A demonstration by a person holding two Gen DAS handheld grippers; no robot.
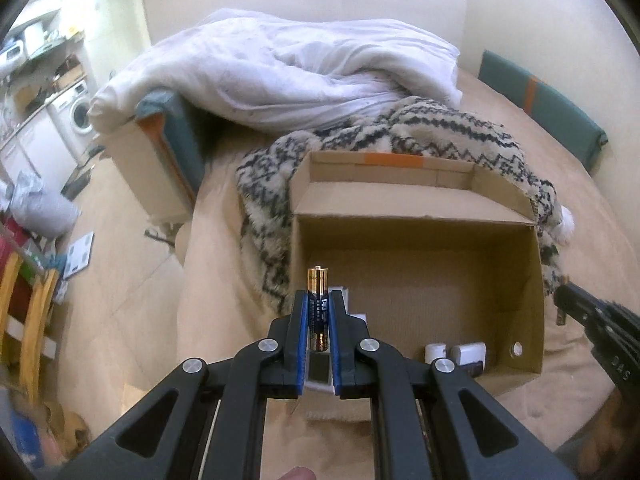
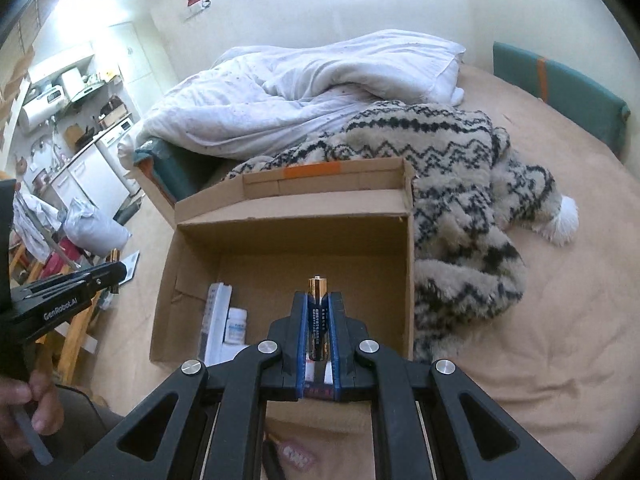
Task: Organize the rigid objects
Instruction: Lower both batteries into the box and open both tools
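Observation:
An open cardboard box stands on a bed. My left gripper is shut on a gold and dark blue battery, held upright over the box's near left corner. My right gripper is shut on a second such battery, held over the box's near side. The right gripper shows at the right edge of the left wrist view; the left gripper shows at the left edge of the right wrist view. Inside the box lie small white containers and a long white pack.
A patterned fleece blanket lies behind and to the right of the box, with a white duvet beyond it. A teal cushion sits by the wall. A kitchen area with a washing machine is at far left. A hand grips the left tool.

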